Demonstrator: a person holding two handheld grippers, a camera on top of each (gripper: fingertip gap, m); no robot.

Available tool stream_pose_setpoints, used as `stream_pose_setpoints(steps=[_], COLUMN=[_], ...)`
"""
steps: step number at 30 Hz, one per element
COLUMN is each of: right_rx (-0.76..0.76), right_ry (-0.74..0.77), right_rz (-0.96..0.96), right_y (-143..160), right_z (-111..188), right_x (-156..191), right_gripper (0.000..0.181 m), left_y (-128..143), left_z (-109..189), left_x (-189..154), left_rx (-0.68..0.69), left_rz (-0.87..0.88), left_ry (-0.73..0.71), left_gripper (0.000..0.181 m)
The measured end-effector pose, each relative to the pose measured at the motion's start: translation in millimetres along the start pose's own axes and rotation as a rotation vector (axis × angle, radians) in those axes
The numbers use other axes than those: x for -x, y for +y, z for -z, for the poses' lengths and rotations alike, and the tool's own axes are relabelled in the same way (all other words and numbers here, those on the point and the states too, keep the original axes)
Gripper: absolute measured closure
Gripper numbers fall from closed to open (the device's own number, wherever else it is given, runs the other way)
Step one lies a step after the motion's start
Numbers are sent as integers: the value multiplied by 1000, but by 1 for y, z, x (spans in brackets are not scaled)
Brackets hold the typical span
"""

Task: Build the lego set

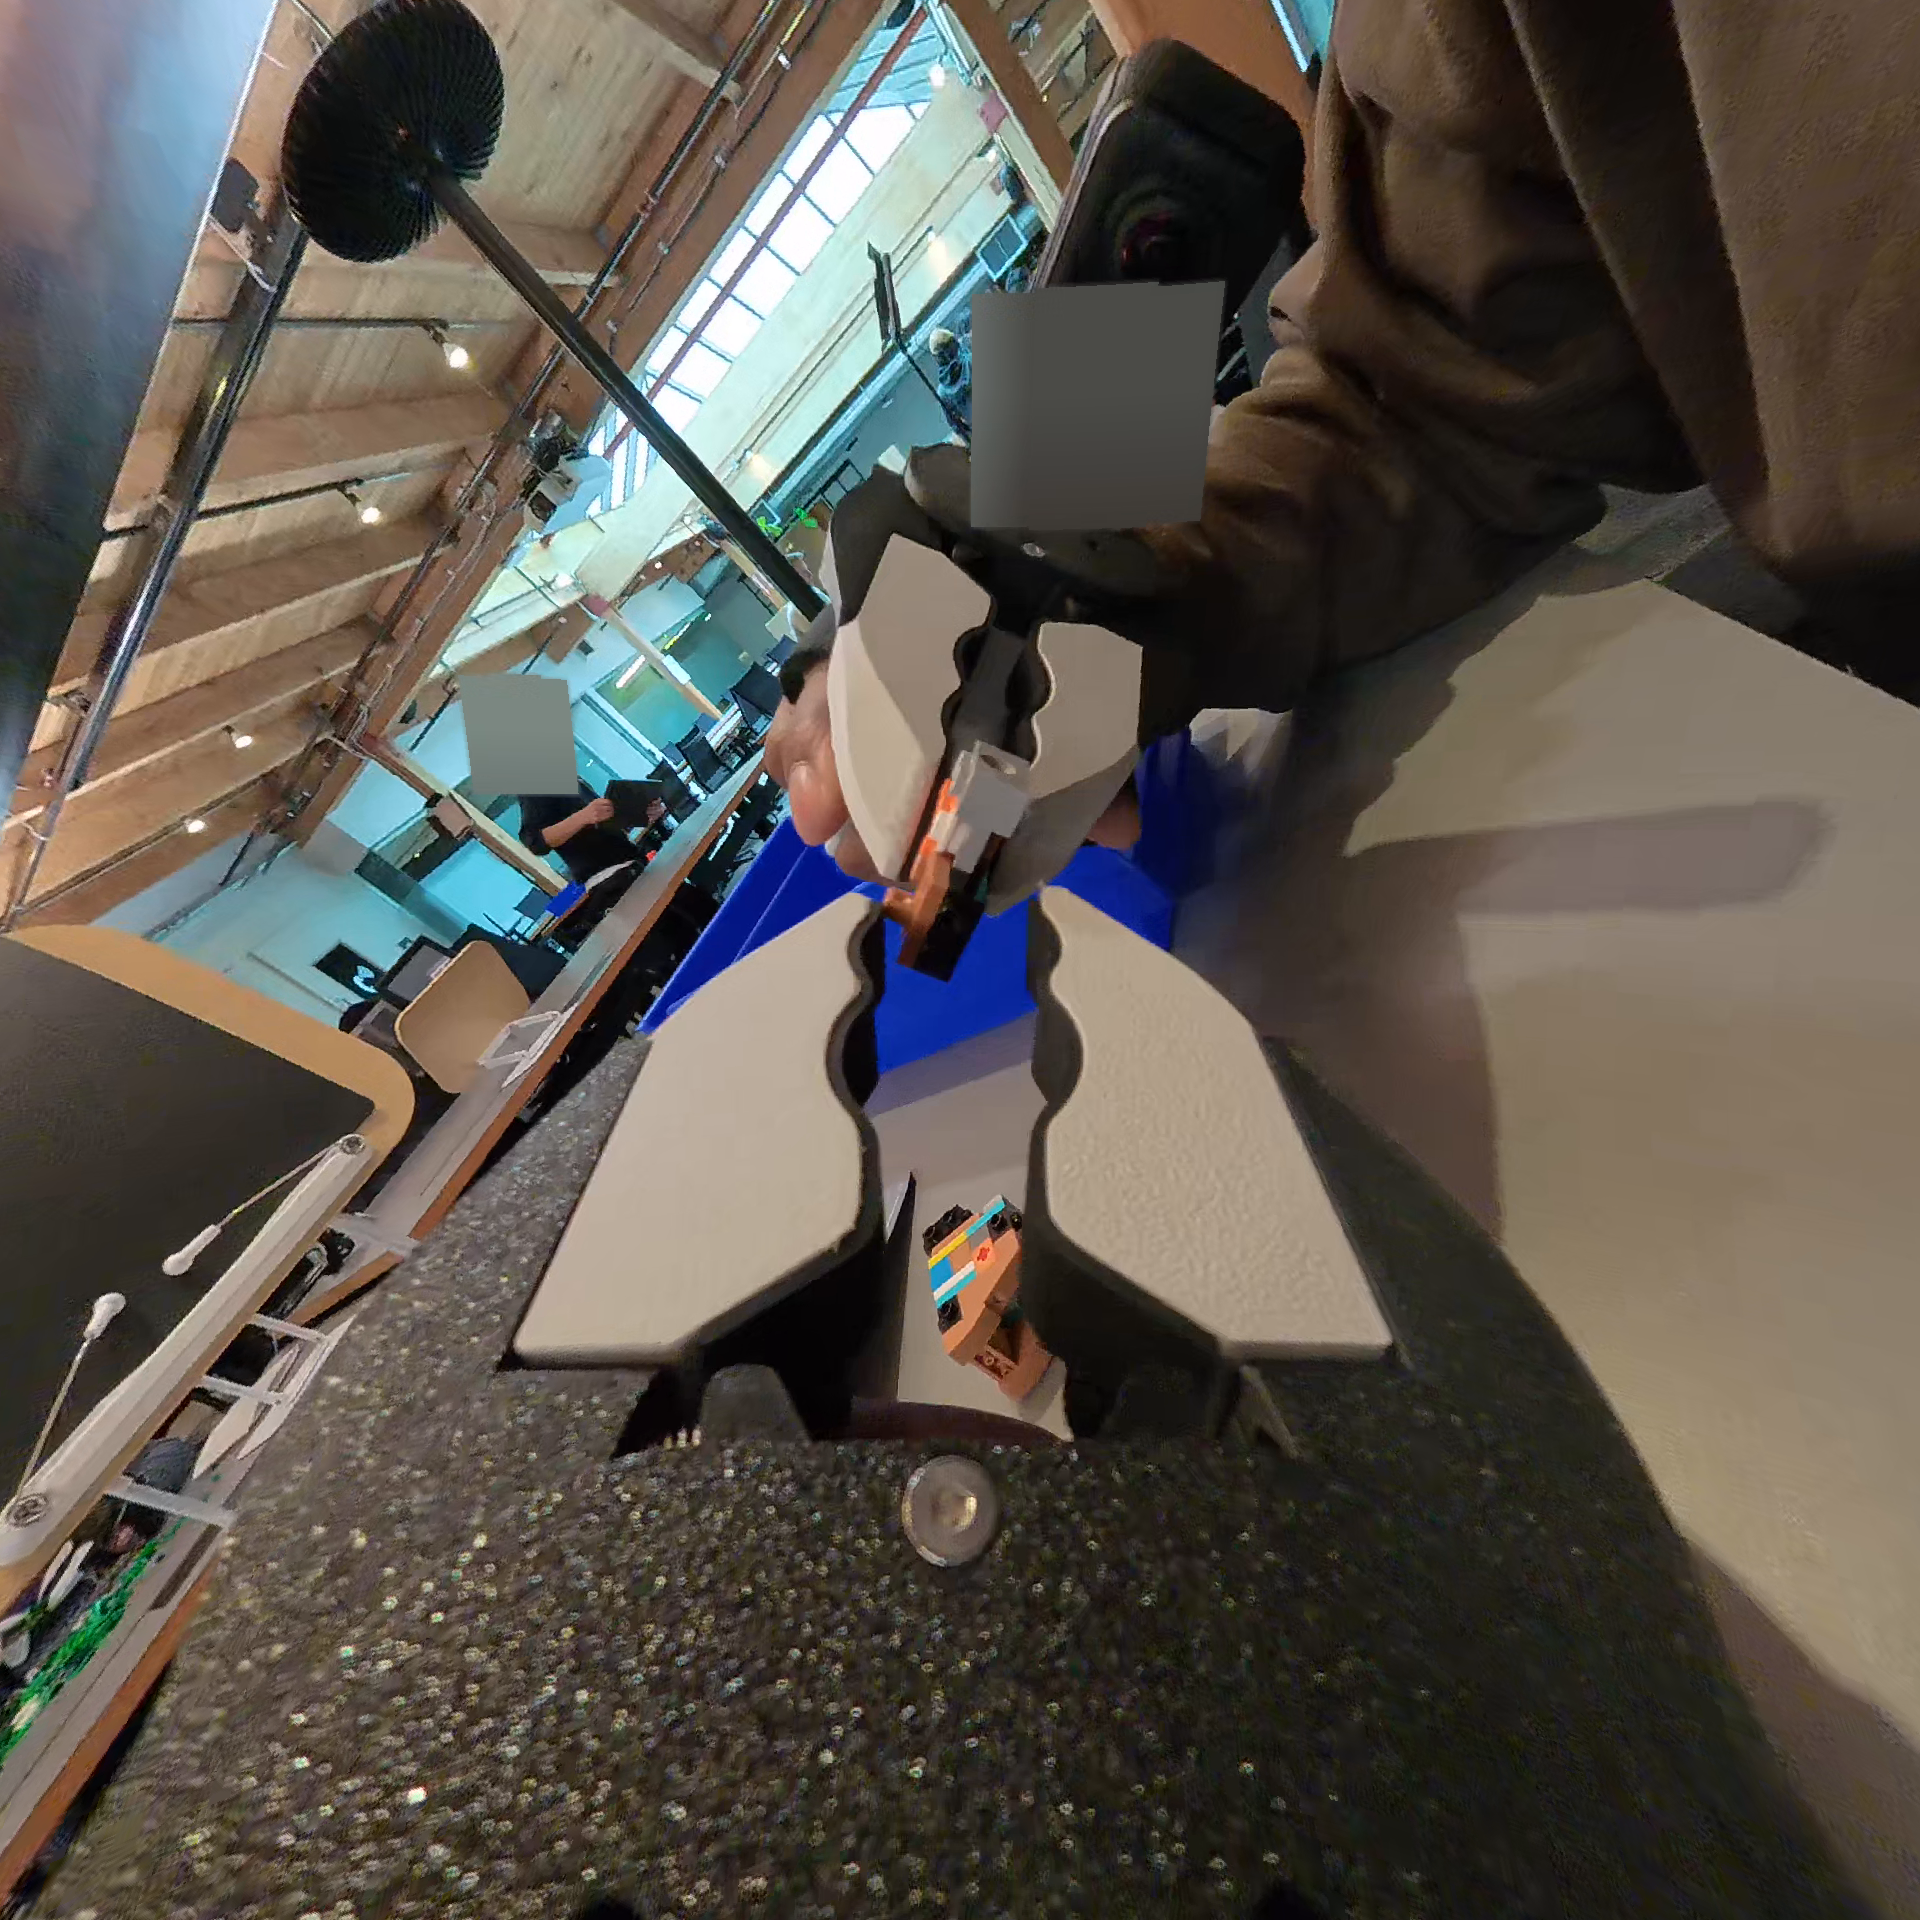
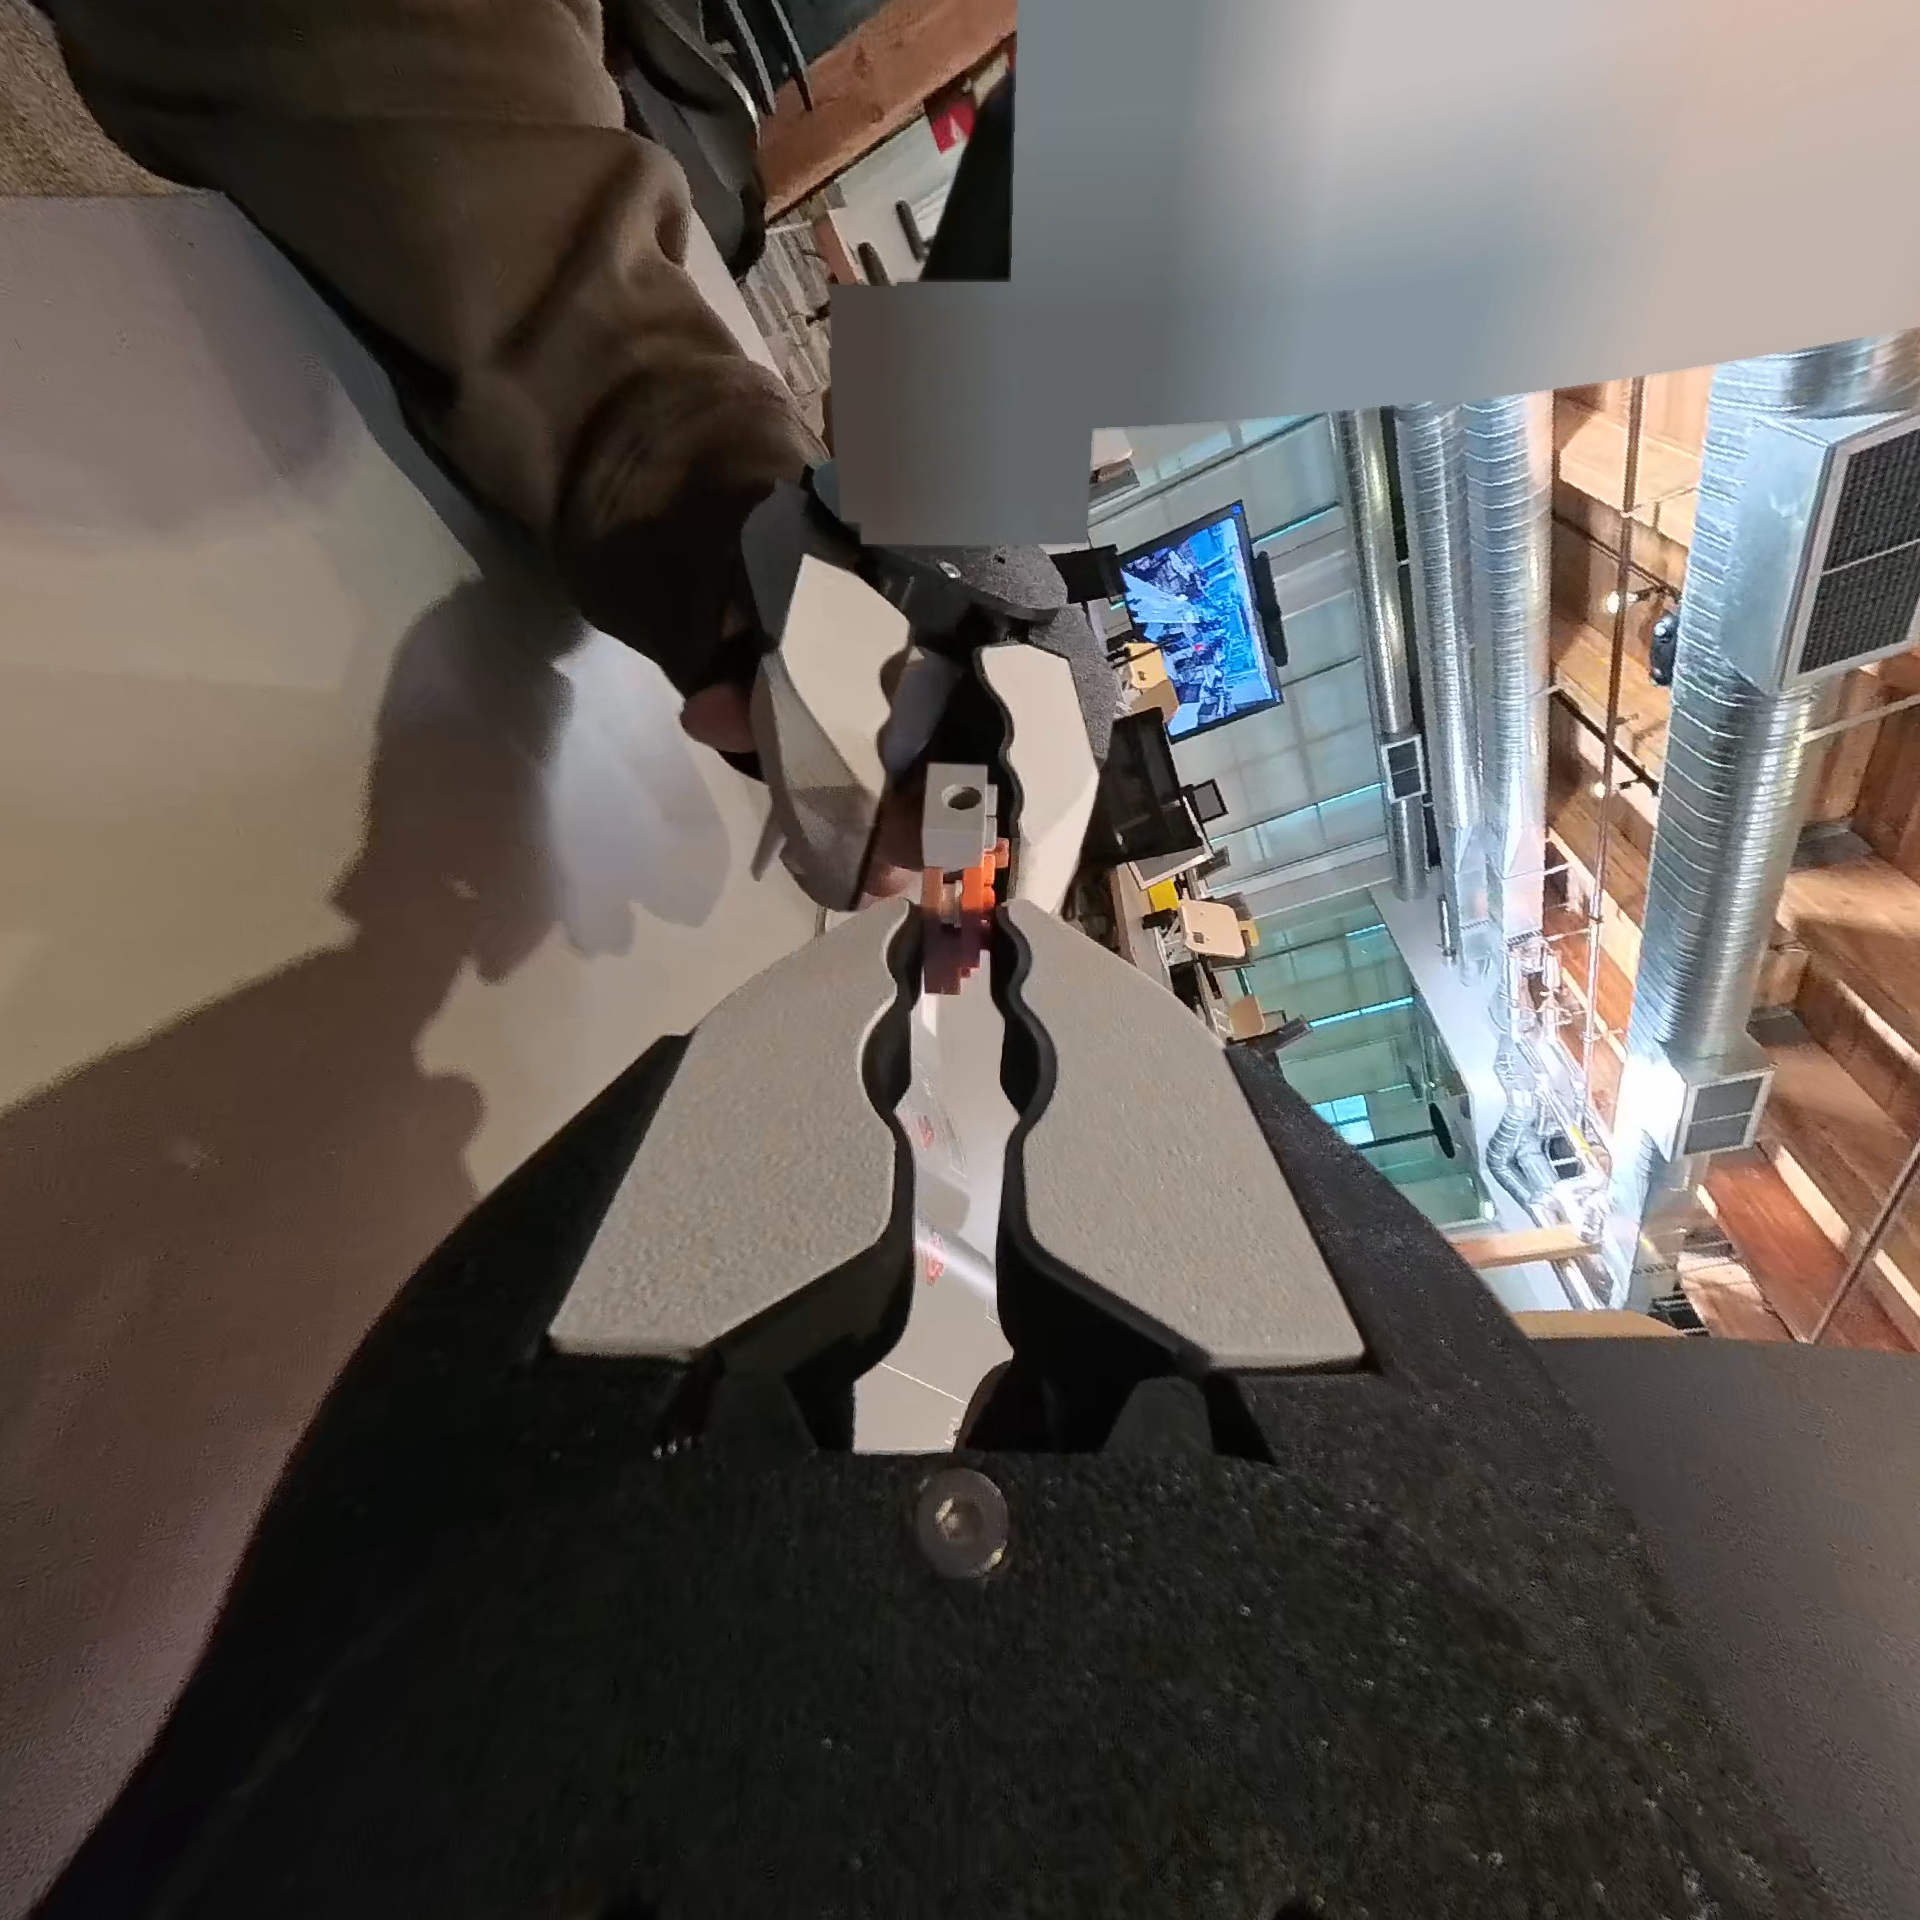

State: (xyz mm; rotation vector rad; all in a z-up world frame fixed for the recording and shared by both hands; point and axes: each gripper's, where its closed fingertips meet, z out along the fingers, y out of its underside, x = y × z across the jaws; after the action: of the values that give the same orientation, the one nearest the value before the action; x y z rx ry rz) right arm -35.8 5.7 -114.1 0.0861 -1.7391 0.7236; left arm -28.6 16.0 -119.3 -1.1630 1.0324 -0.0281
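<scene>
Left wrist view: left gripper (image 1: pixel 956 925) in the foreground, its two grey fingers well apart. Right gripper (image 1: pixel 951 873) faces it nose to nose just beyond, raised above the white table (image 1: pixel 1610 987). Between the two sets of tips sits the lego assembly (image 1: pixel 961 821) — a grey block with a round hole, orange and white pieces, a brown plate and a black end. The right claw is clamped on it near its tips. The black end reaches into the gap of the left claw, close against one finger; no contact with the other finger, so the left claw reads as open and not gripping.

Through the left gripper's gap, lower down, a second lego sub-build (image 1: pixel 982 1288) lies on the table: tan body, blue, yellow and white stripes, black studs. A blue bin (image 1: pixel 769 925) stands on the table behind the grippers. A brown sleeve (image 1: pixel 1455 468) runs to the hand holding the right gripper.

Right wrist view: right gripper (image 2: pixel 961 920) with tips drawn in tight on the orange-brown part of the lego assembly (image 2: pixel 956 821). Grey block stands beyond the tips, inside the spread fingers of the left gripper (image 2: pixel 940 883). Whether those fingers touch the block cannot be told — the gap looks wider than the block.
</scene>
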Motion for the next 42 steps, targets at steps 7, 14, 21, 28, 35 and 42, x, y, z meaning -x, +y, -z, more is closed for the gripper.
stream_pose_setpoints(steps=[7, 14, 21, 28, 35, 42], right_rx=[-19, -35, -32, 87, 157, 231], right_ry=[-21, -32, -24, 102, 167, 198], right_rz=[-8, -14, -9, 162, 348, 561], right_y=[-2, -5, -5, 14, 21, 23], right_z=[0, 1, 1, 2, 3, 0], right_x=[4, 7, 6, -7, -9, -10], right_gripper=[170, 170, 170, 170, 170, 170], left_y=[-1, -3, -3, 10, 11, 9], left_z=[1, 2, 2, 7, 18, 12], left_x=[-2, -6, -4, 9, 40, 28], left_rx=[-7, -17, -22, -9, -141, -155], left_rz=[-4, 14, 16, 343, 983, 1361], left_ry=[14, 43, 25, 61, 105, 270], left_gripper=[164, 164, 164, 148, 146, 150])
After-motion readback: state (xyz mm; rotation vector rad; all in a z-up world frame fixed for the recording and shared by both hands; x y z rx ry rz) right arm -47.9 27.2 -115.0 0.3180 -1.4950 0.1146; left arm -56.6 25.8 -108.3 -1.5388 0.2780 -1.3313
